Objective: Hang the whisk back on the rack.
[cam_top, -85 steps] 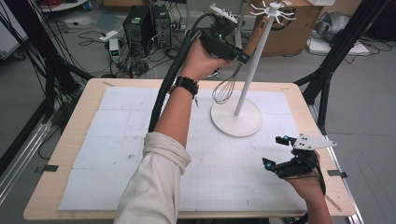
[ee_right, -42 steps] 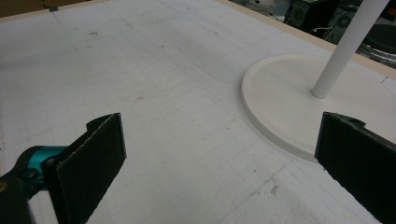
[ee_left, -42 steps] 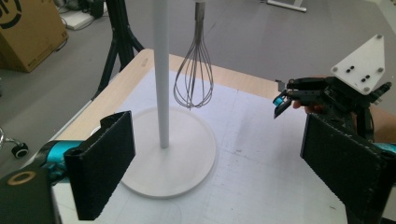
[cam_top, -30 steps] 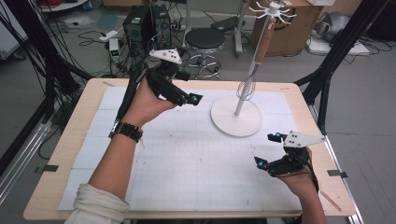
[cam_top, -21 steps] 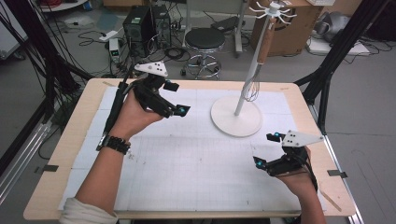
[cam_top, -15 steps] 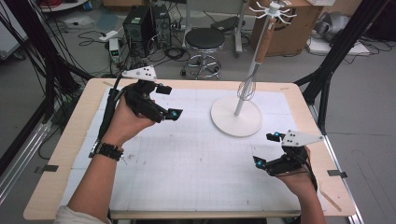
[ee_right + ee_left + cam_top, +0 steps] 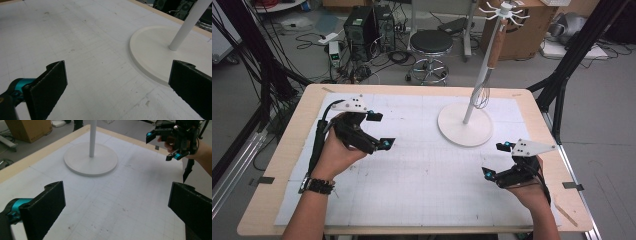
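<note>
A white hanging stand rises from a round base (image 7: 464,125) at the back right of the mat. A wire whisk (image 7: 481,97) with a brown handle hangs from the hooks at its top, beside the pole. My left gripper (image 7: 381,130) is held over the left part of the mat, well apart from the stand, open and empty. In the left gripper view the jaws (image 7: 116,212) stand wide, with the base (image 7: 90,158) ahead. My right gripper (image 7: 495,160) hovers near the front right, open and empty; its own view (image 7: 117,92) looks toward the base (image 7: 155,52).
A white gridded mat (image 7: 422,175) covers the wooden table (image 7: 277,165). Behind the table stand a black stool (image 7: 431,42), a computer case (image 7: 362,25) with cables, and a cardboard box (image 7: 532,30). Black frame poles (image 7: 577,50) rise at the right.
My left gripper has come away from the whisk at the stand, moving left and toward the person across the mat. The whisk stays hanging. The right gripper has hardly moved.
</note>
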`<state>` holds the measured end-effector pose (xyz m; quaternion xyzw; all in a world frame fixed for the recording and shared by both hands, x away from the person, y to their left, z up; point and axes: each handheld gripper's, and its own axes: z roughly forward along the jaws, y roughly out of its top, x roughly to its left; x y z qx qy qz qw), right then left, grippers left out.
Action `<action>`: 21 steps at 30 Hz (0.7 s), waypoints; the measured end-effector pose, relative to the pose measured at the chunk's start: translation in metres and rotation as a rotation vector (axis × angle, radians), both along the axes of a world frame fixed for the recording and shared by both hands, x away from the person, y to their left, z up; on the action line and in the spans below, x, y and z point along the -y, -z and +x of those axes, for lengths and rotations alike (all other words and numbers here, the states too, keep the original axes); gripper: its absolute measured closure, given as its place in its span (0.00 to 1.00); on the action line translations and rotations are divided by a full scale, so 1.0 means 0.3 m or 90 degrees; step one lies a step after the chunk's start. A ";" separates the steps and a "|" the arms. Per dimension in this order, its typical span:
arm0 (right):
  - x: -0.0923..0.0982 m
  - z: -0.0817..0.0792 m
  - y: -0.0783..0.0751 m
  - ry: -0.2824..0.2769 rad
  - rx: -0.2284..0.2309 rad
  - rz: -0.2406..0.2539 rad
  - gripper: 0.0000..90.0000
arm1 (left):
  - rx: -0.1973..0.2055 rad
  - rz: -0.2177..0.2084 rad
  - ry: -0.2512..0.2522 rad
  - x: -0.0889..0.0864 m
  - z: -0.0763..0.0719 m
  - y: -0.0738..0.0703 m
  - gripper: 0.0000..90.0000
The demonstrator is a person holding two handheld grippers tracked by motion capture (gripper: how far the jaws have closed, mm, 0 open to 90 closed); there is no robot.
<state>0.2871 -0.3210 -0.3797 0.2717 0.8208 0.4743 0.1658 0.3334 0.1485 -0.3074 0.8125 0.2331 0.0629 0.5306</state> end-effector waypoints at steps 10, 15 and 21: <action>-0.005 0.000 0.011 0.000 -0.007 -0.007 0.01 | 0.004 -0.013 -0.016 -0.050 -0.064 0.103 0.02; -0.007 0.000 0.014 0.001 -0.009 -0.012 0.01 | 0.000 -0.022 -0.015 -0.057 -0.103 0.150 0.02; 0.000 0.001 0.015 0.005 -0.012 -0.011 0.01 | 0.000 -0.010 -0.016 -0.052 -0.126 0.179 0.02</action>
